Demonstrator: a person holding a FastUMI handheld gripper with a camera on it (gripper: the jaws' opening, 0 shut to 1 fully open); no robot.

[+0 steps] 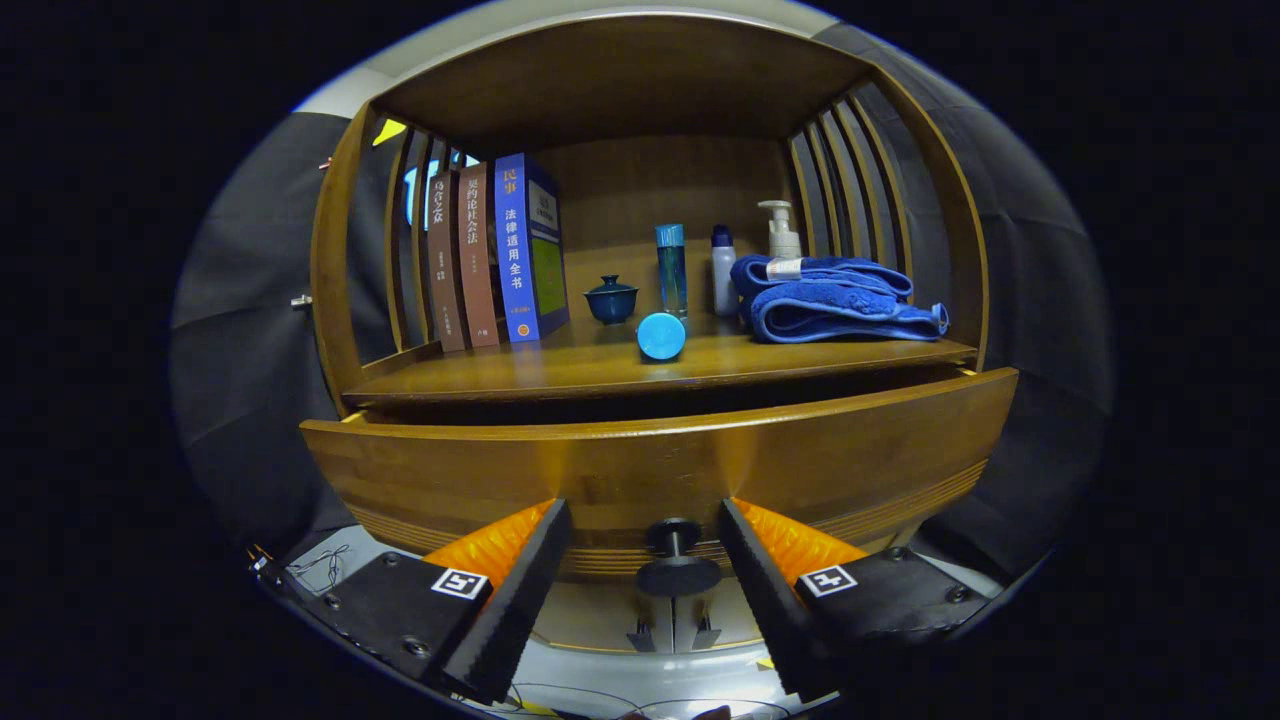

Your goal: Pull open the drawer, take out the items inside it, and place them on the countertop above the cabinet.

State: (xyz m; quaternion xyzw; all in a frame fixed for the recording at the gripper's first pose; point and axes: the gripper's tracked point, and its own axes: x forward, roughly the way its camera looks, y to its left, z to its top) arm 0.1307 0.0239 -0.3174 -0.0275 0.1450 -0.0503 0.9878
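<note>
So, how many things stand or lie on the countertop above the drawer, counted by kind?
Books: 3
Lidded teacup: 1
Bottles: 3, tall teal, small white, pump bottle
Round blue cap-like item, lying: 1
Folded blue towel: 1
Total: 9
The fingers are open either side of the drawer knob.

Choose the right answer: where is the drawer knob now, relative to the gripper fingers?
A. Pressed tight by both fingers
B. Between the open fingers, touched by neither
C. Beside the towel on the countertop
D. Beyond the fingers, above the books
B: the knob stands in the gap of the open gripper, with clear space to each finger, on the front of the slightly pulled-out drawer.
</note>
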